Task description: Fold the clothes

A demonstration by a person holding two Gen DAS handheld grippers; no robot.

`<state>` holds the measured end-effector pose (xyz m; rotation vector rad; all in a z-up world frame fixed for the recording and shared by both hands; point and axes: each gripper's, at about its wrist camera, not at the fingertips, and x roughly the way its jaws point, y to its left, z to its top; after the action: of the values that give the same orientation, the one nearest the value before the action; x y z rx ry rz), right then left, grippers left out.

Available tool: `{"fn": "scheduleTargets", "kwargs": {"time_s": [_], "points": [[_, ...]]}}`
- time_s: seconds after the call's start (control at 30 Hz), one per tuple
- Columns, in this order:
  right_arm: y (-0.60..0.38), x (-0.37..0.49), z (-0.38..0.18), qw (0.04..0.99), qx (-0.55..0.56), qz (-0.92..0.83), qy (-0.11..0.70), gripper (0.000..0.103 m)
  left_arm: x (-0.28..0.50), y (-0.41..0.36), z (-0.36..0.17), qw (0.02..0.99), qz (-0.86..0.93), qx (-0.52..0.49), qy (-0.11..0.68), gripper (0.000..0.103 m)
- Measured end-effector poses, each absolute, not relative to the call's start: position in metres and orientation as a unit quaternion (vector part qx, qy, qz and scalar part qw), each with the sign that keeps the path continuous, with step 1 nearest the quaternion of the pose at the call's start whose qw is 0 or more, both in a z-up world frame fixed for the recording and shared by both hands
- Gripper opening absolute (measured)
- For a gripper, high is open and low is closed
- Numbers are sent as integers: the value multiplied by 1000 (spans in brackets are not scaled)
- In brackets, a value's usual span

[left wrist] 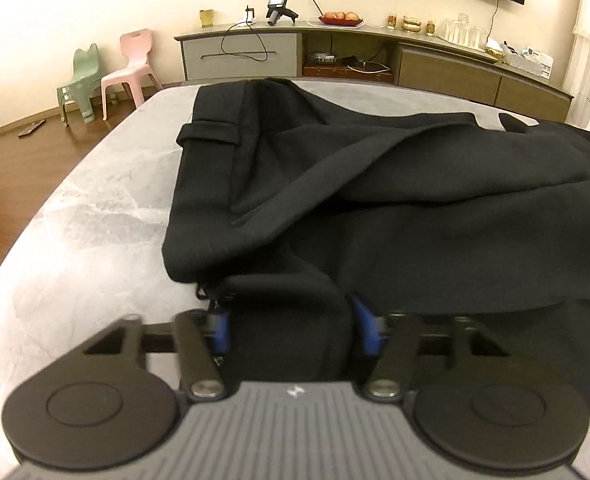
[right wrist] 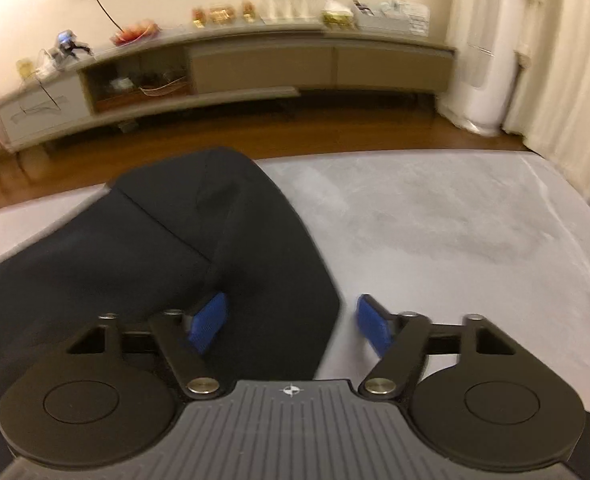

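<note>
Black trousers (left wrist: 375,200) lie rumpled on the grey marble table (left wrist: 95,208), waistband and belt loop (left wrist: 209,130) toward the far left. My left gripper (left wrist: 291,320) is at the garment's near edge. A bunched fold of the cloth fills the gap between its blue pads (left wrist: 219,330), and both pads press on it. In the right wrist view one end of the trousers (right wrist: 155,248) lies over the left of the table (right wrist: 455,240). My right gripper (right wrist: 291,305) stands open. Its left pad (right wrist: 209,322) rests over the cloth and its right pad (right wrist: 371,324) over bare table, with the cloth's edge between them.
A long low cabinet (left wrist: 335,52) with cables, a fruit plate and glasses runs along the far wall. A pink chair (left wrist: 129,64) and a green chair (left wrist: 77,80) stand on the wooden floor at the left. A white appliance (right wrist: 483,84) and curtains are at the right.
</note>
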<state>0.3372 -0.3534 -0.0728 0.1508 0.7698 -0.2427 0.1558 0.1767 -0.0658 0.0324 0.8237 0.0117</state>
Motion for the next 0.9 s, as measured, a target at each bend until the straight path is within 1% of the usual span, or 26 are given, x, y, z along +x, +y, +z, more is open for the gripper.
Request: {"fn": "scheduleTargets", "kwargs": {"time_s": [0.03, 0.07, 0.13, 0.2, 0.27, 0.33, 0.37, 0.43, 0.53, 0.57, 0.6, 0.63, 0.67, 0.7, 0.73, 0.77, 0.8, 0.83, 0.9], "points": [[-347, 338, -68, 920, 70, -106, 371, 0, 156, 178, -65, 916, 8, 15, 400, 44], [-340, 339, -63, 922, 66, -94, 368, 0, 156, 179, -65, 917, 10, 14, 400, 41], [-332, 326, -25, 942, 88, -70, 315, 0, 155, 185, -63, 918, 27, 12, 397, 40], [-339, 308, 30, 958, 138, -60, 243, 0, 153, 190, -60, 921, 44, 10, 388, 39], [-356, 295, 82, 965, 167, -94, 181, 0, 152, 194, -56, 923, 59, 7, 381, 38], [-376, 296, 115, 959, 167, -172, 153, 0, 153, 195, -53, 924, 52, 2, 379, 37], [-387, 302, 121, 950, 162, -218, 157, 0, 152, 193, -51, 925, 47, 2, 378, 35], [-401, 318, 108, 925, 149, -283, 205, 0, 150, 188, -48, 925, 42, 6, 377, 34], [-404, 327, 56, 891, 109, -311, 314, 3, 145, 190, -44, 923, 34, -1, 382, 33], [-404, 314, 45, 892, 127, -292, 321, 5, 142, 193, -40, 924, 32, -8, 380, 33], [-404, 300, 34, 894, 148, -272, 325, 13, 140, 194, -37, 926, 28, -13, 376, 33], [-402, 279, 29, 899, 164, -250, 320, 27, 137, 195, -34, 927, 24, -15, 373, 33], [-398, 254, 27, 906, 170, -227, 313, 36, 134, 195, -32, 929, 20, -17, 369, 32], [-395, 230, 24, 913, 176, -204, 306, 54, 131, 195, -30, 930, 17, -18, 366, 32], [-393, 208, 23, 918, 165, -194, 304, 66, 130, 195, -29, 931, 13, -19, 365, 32], [-392, 187, 22, 922, 152, -185, 303, 72, 129, 193, -29, 931, 11, -19, 365, 32], [-395, 167, 21, 924, 131, -185, 307, 81, 130, 191, -30, 930, 10, -15, 367, 32], [-400, 154, 17, 922, 109, -201, 312, 86, 130, 189, -31, 929, 9, -11, 369, 33], [-409, 129, 7, 915, 67, -237, 321, 87, 131, 185, -32, 928, 15, -2, 372, 43]]}}
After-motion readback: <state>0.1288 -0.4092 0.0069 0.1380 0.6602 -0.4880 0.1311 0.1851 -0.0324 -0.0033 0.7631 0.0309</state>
